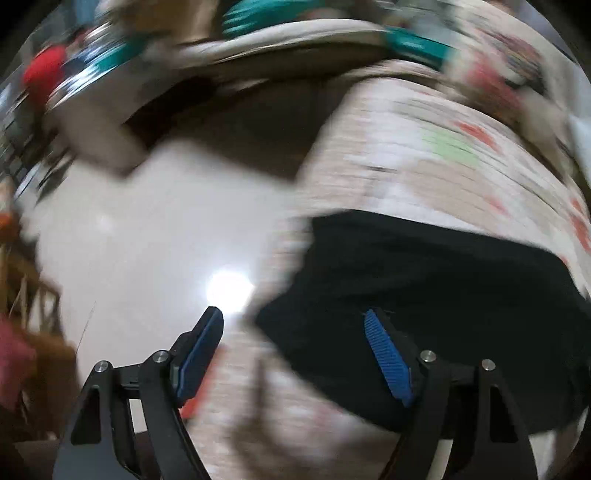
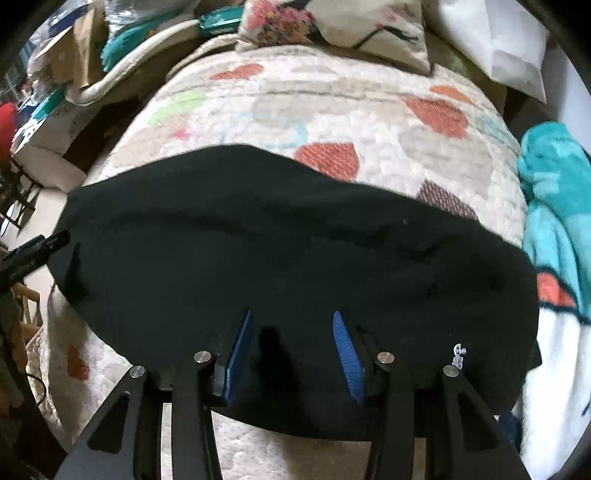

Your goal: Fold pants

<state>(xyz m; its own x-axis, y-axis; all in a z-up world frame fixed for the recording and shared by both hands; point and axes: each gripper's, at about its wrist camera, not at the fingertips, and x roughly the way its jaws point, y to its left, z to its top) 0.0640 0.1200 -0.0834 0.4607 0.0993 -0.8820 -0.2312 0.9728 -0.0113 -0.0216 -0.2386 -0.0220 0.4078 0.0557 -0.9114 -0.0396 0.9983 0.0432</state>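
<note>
Two open claws, black pants on the bed, folding partly done by the look of it.

Nearest, the right gripper [image 2: 291, 325] hovers with its jaws spread, holding nothing, directly over the pants [image 2: 288, 251], which lie as a compact dark block on the quilt [image 2: 332, 110]. The left gripper [image 1: 295, 321] is also spread and empty, off the pants' left end over quilt edge and floor [image 1: 147, 229] (its view is motion-blurred). Beyond lie pillows [image 2: 332, 26]. I judge at least one fold remains.
</note>
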